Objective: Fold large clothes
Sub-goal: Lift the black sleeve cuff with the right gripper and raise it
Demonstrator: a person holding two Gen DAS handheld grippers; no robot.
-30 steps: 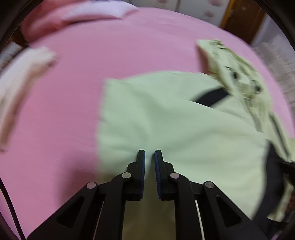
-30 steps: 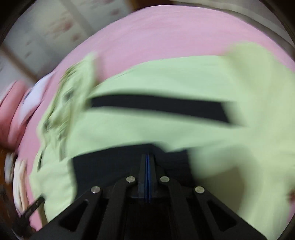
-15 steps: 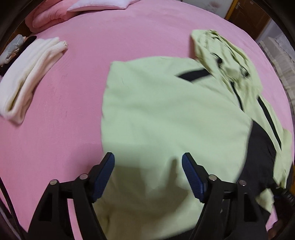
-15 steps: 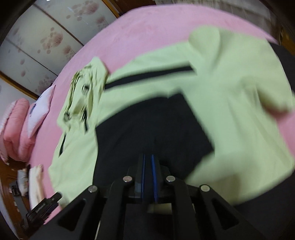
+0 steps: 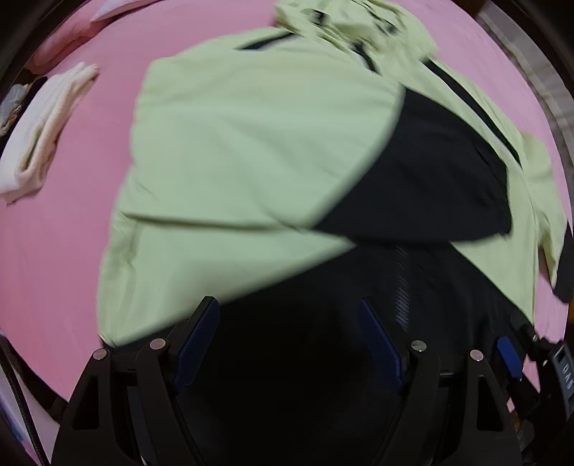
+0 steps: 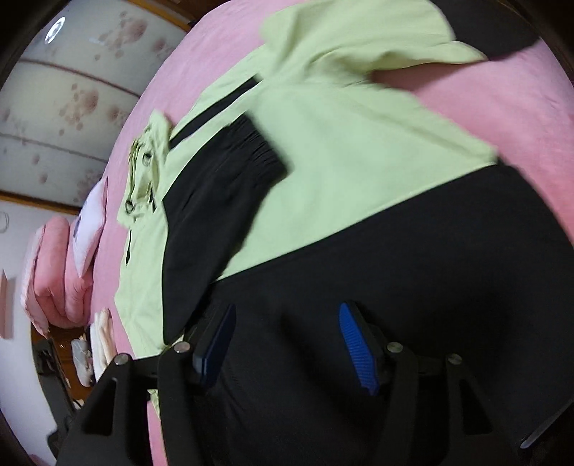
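Note:
A light green jacket with black panels lies spread on the pink bed. Its hood points away from me. A green sleeve ending in a black cuff lies folded across the chest. My left gripper hovers over the black hem, jaws opening, nothing between the pads. In the right wrist view the jacket shows the black sleeve end and hood. My right gripper is also over the black hem, jaws opening, no cloth pinched.
A folded cream cloth lies on the bed left of the jacket. A white pillow and pink bedding sit at the head of the bed. A flower-patterned cupboard stands behind it.
Both grippers went from shut to open and drew back from the jacket's chest toward its black hem. The sleeves now lie folded over the front.

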